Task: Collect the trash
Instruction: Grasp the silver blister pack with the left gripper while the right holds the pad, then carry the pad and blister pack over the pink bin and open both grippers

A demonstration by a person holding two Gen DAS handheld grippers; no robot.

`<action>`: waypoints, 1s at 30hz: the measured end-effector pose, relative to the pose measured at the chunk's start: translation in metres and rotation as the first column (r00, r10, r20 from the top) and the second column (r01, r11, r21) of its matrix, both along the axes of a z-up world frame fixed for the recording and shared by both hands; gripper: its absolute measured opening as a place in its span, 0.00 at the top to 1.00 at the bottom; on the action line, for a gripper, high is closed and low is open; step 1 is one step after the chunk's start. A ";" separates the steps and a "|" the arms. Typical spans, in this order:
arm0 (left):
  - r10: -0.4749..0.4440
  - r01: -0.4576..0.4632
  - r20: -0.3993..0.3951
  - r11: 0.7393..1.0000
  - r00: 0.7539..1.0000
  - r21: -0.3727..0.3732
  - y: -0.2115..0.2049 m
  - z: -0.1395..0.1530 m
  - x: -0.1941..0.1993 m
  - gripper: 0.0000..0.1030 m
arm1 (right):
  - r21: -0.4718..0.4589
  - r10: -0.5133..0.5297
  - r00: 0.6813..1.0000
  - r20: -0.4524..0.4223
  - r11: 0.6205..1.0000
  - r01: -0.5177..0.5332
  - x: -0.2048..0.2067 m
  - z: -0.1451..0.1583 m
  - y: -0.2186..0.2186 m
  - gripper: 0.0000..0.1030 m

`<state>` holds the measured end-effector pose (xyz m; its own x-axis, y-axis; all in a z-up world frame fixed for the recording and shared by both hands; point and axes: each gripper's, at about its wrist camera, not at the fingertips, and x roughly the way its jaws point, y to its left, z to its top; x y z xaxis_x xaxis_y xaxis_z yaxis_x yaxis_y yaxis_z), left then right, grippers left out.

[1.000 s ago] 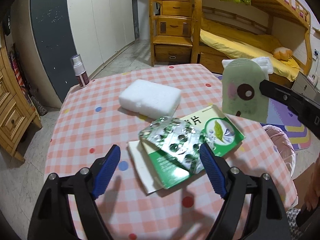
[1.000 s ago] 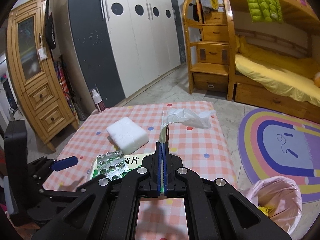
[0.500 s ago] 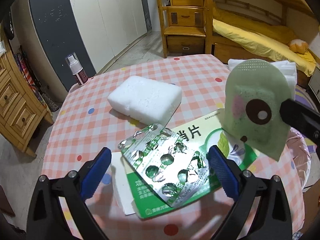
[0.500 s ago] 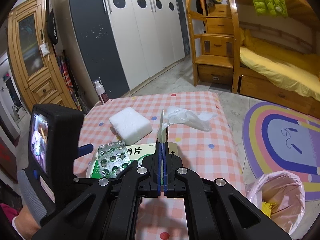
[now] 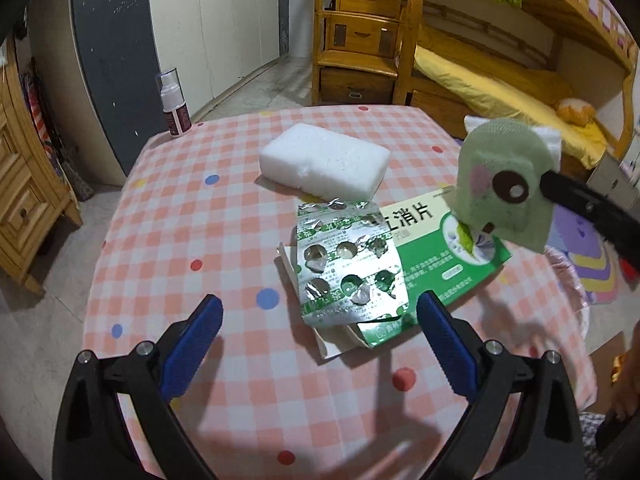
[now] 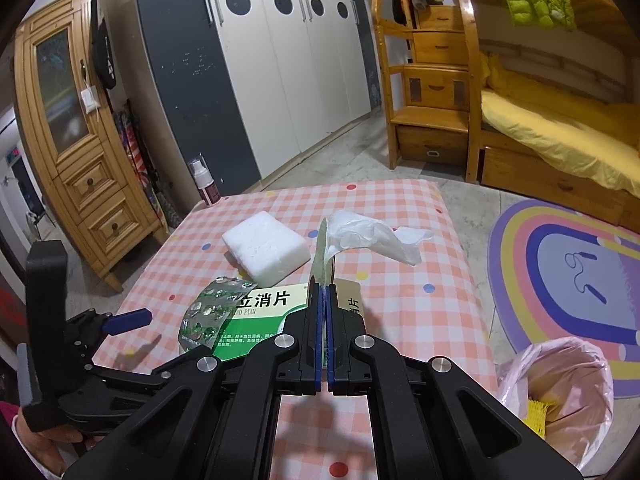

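At twelve o'clock of my wide-open left claw [image 5: 318, 322], blister sheet [image 5: 348, 264] is lying: light, crinkly; edge grip advised. Right claw [image 6: 324, 300] is pinching limp green patch [image 5: 502, 192].

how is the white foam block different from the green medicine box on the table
The white foam block is thick, plain and uncovered. The green medicine box lies flattened, printed with text, with a foil blister pack on top. The block sits farther from the left gripper. Both rest on the checked tablecloth.
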<state>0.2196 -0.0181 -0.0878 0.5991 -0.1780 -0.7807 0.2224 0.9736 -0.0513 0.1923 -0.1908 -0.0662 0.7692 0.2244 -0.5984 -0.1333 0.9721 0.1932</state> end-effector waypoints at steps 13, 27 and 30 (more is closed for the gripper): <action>0.002 -0.004 -0.056 0.999 0.998 -0.046 -0.011 -0.008 0.019 0.40 | -0.019 0.000 1.000 0.003 1.000 0.000 0.001 0.000 0.001 0.99; -0.064 0.094 0.228 0.988 0.972 -0.122 -0.011 0.050 -0.021 0.47 | -0.018 -0.069 0.991 0.114 0.997 0.071 -0.017 0.019 -0.012 0.99; -0.099 0.126 0.222 0.986 0.970 -0.108 -0.028 0.049 -0.021 0.47 | -0.022 -0.094 0.986 0.137 0.995 0.098 -0.024 0.023 -0.020 0.99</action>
<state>0.1983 -0.0460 -0.0386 0.7212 -0.3390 -0.6042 0.3489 0.9311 -0.1060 0.1678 -0.2110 -0.0432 0.8609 0.1300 -0.4919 -0.0624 0.9865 0.1514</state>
